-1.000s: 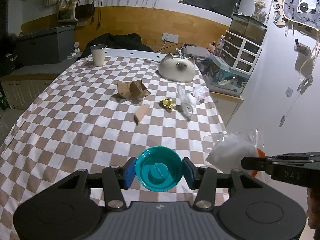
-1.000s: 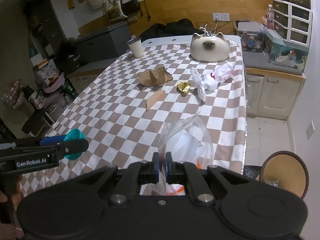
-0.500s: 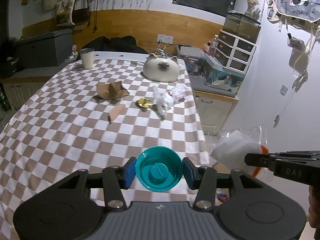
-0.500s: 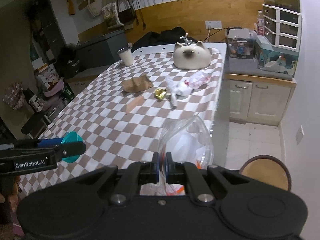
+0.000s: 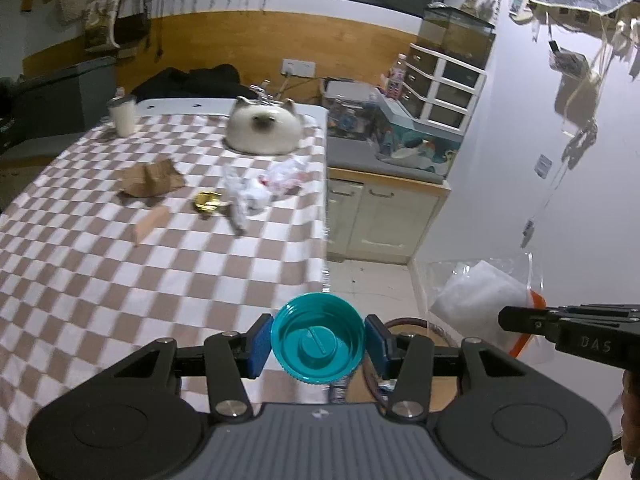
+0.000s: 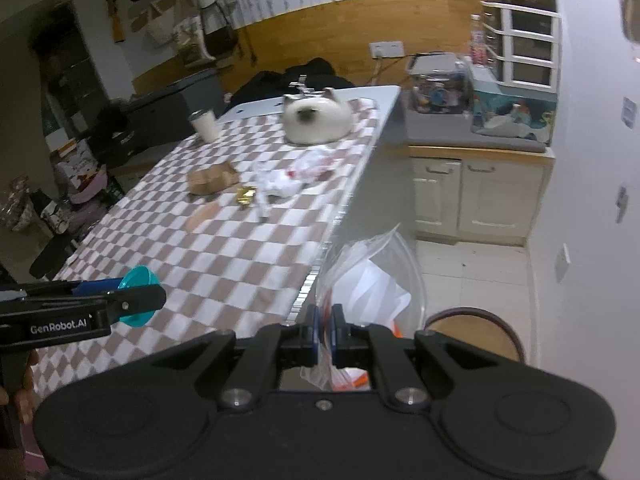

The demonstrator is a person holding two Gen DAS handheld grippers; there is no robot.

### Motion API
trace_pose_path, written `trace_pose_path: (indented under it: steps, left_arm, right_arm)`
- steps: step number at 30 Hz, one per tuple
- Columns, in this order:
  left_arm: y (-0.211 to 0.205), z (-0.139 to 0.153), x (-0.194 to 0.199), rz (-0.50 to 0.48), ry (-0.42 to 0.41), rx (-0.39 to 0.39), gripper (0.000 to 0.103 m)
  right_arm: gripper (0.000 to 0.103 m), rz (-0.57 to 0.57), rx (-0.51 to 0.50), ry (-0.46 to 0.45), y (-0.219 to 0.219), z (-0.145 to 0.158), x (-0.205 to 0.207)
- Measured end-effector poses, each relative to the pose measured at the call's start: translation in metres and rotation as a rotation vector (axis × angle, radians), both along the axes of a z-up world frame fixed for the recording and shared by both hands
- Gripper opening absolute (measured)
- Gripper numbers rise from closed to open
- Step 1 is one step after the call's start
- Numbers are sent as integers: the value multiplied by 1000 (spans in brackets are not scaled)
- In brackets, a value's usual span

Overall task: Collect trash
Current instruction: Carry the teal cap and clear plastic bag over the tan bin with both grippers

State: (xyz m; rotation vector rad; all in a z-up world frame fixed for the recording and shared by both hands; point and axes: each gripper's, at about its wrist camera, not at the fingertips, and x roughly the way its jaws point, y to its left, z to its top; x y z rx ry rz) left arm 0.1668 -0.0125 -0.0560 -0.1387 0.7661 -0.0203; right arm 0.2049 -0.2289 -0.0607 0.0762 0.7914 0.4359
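The left gripper point(image 5: 318, 345) clamped a round ribbed teal plastic cap point(image 5: 318, 340) off the checked bench's point(image 5: 120, 280) right edge; the right gripper's point(image 6: 325, 334) fingers pinched a crinkly clear plastic bag point(image 6: 372, 280)

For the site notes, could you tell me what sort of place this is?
Probably a lived-in home room: a checkered tablecloth on the table, a cat-shaped ornament, and low cabinets with cluttered storage drawers.

Lived-in home: checked tablecloth point(image 5: 120, 280), cat cushion point(image 5: 262, 130), cupboards point(image 5: 380, 216)
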Motion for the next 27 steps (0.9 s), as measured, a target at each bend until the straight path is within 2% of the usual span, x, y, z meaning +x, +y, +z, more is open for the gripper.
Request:
trace_pose_path:
  steps: [7,13,22,27]
  left_arm:
    - [-46,-19,34,-46,41,-17,50]
    - [-78,-46,71,-93,102,-45,50]
    - [-109,-110,127,-148,232,-86,50]
    - [-116,-155,155,-167,312,-99,50]
  right_arm:
    - [6,-64,-18,30,-59,-14,23]
    - [6,-141,-37,102,-107,-42,48]
    - [6,-232,-46,242,-150,-108,92]
    - [6,-208,-43,306,-151,-166,126]
